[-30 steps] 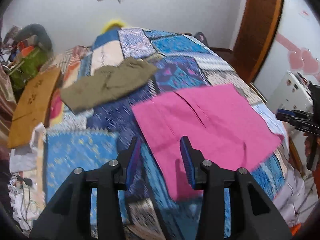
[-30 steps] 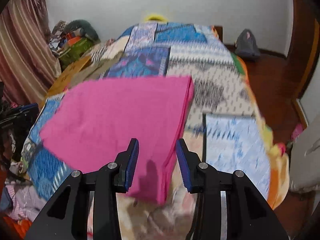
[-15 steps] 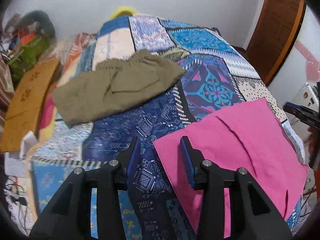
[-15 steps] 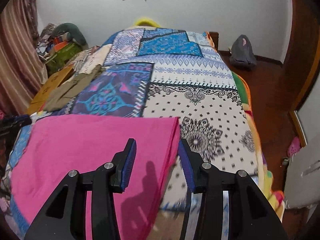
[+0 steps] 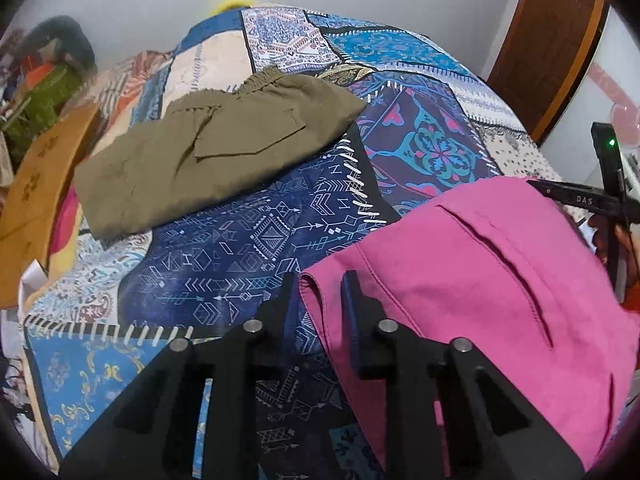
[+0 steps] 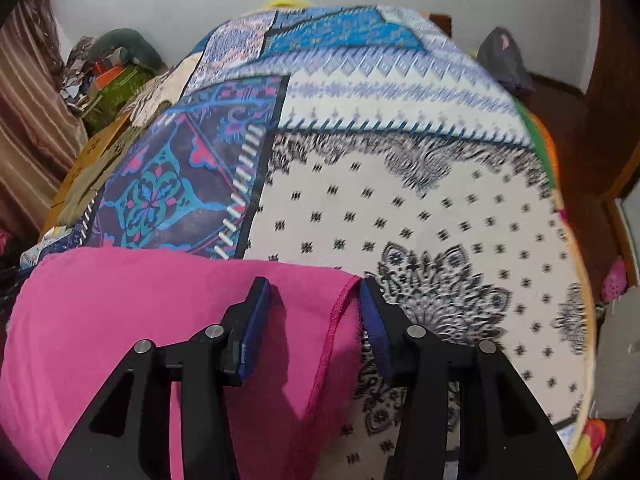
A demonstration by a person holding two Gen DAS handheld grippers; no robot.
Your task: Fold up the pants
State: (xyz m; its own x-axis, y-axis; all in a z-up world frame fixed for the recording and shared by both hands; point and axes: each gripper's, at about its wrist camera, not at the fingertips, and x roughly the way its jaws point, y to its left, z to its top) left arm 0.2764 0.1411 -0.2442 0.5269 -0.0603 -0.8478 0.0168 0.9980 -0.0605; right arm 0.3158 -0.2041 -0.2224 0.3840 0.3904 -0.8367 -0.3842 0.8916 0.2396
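Pink pants [image 5: 472, 280] lie flat on the patchwork bedspread [image 5: 248, 240]. My left gripper [image 5: 318, 292] is open, with the pants' near left corner between its fingers, low over the cloth. In the right wrist view the pink pants [image 6: 160, 300] fill the lower left. My right gripper [image 6: 314, 300] is open and straddles their hemmed right corner. The right gripper also shows in the left wrist view [image 5: 600, 200], at the far edge of the pants.
Folded olive-green pants [image 5: 208, 148] lie on the bed beyond the pink ones. An orange cloth [image 5: 36, 200] and clutter sit off the bed's left side. A dark bag [image 6: 504, 60] lies on the wooden floor at right, near a brown door [image 5: 548, 44].
Both grippers have come down and forward to the pink pants' far corners. The pants went from blurred and moving to lying flat. Both grippers stayed open.
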